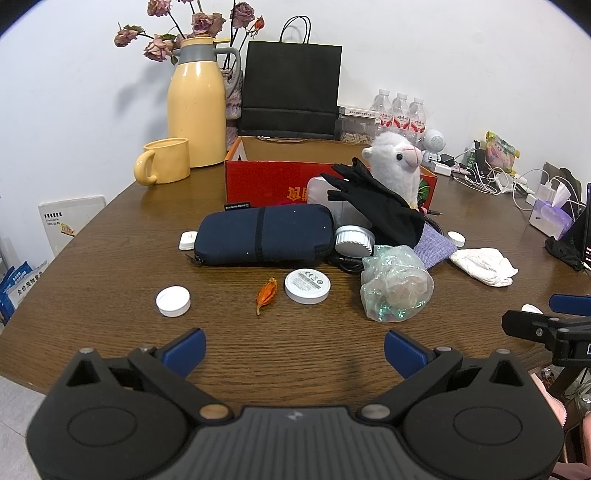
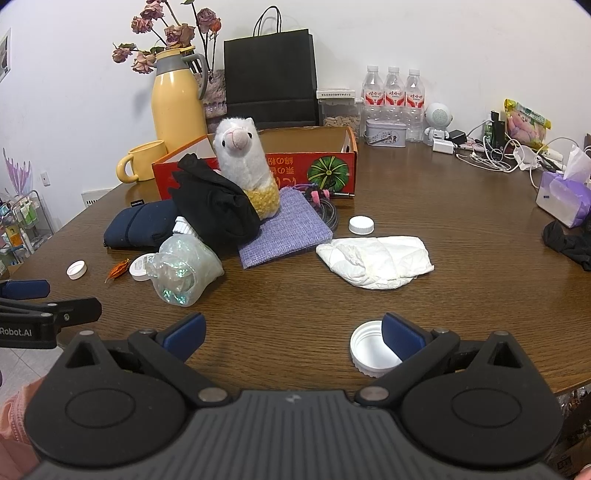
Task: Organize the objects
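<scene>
Wood-grain tabletop (image 1: 110, 258) carries a fuzzy alpaca plush (image 2: 243, 166) and crinkled plastic bag (image 1: 395, 282), while left gripper (image 1: 294, 350) and right gripper (image 2: 293, 334) gape wide, empty.

a lived-in home: wooden table (image 1: 110, 258), thermos (image 1: 195, 99), dried roses (image 1: 199, 22)

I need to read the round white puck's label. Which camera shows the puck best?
The left wrist view: the white puck lies unobstructed on the table with its whole printed top facing the camera. In the right wrist view the puck is small and partly hidden behind the crumpled plastic bag.
</scene>
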`<action>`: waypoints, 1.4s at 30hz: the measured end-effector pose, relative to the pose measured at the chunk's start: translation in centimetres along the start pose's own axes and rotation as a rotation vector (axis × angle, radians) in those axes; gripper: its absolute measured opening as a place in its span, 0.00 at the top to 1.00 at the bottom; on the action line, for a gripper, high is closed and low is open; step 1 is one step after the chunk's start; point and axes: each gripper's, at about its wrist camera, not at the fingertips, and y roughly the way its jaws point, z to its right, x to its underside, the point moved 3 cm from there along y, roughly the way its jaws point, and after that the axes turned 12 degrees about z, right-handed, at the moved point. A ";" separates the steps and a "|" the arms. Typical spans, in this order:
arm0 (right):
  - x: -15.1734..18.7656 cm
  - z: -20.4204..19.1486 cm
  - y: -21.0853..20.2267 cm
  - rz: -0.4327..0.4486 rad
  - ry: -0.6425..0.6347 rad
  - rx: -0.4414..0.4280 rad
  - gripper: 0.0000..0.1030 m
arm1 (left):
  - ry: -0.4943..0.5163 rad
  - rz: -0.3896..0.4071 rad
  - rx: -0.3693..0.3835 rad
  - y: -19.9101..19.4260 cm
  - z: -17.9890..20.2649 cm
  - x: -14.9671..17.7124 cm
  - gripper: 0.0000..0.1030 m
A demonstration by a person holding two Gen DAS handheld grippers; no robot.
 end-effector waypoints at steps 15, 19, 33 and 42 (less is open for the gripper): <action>0.1 1.1 0.1 0.039 -0.055 0.038 0.00 | -0.026 0.036 -0.068 0.4 -2.6 -0.2 0.00; 0.7 2.3 0.4 0.043 -0.073 0.040 0.00 | -0.016 0.041 -0.083 0.7 -3.9 -0.3 0.00; 2.8 4.9 1.8 0.034 -0.075 -0.026 0.61 | -0.047 0.015 -0.160 2.2 -7.5 0.5 0.04; 2.1 4.2 3.1 0.062 -0.076 -0.077 0.60 | -0.087 0.010 -0.186 4.4 -9.1 -0.2 0.03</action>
